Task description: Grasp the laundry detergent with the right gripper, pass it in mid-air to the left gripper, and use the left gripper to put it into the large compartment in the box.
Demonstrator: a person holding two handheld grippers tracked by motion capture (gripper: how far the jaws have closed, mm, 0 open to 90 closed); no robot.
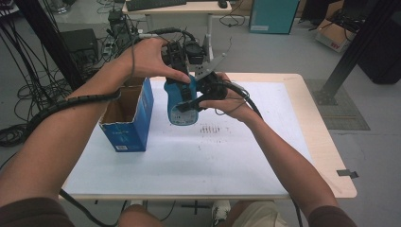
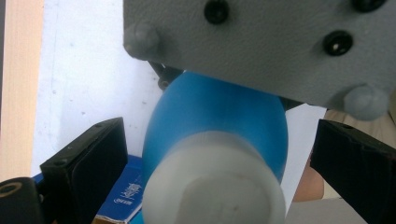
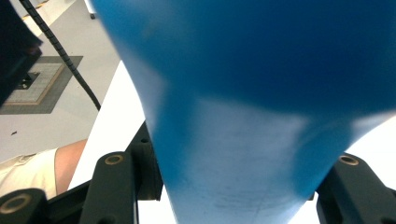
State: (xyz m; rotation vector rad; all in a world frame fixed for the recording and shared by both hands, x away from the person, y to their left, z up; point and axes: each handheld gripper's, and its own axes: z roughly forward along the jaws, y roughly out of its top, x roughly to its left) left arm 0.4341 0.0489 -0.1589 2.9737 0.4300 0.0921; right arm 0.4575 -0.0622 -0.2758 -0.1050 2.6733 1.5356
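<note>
Here, both forearms come in from the near edge of the table (image 1: 283, 156) and meet above the middle of its white top, just to the right of the blue carton (image 1: 128, 124) standing open there. The left hand (image 1: 150, 59) is raised, wrist bent, fingers draped over the top of the left gripper (image 1: 182, 78), which points down at the blue bottle (image 1: 181, 105). The right hand (image 1: 227, 97) sits lower, just right of the bottle, palm turned toward it, with the right gripper (image 1: 201, 94) reaching across level.

In the right gripper view the bottle's blue body (image 3: 243, 116) runs down between the two black jaws, which press against its narrow part from both sides: the right gripper is clamped on the bottle and carries it above the table, right of the carton.

In the left gripper view the bottle's white cap (image 2: 212, 186) and blue shoulder sit between the jaws, but daylight shows on both sides, so the left gripper stands wide and grips nothing. The grey plate of the other gripper (image 2: 261, 42) crosses the top of that view.

The carton carries pale print on its blue side and a small white label near its base, too small to read. The bottle has a pale label low on its front, also unreadable.
</note>
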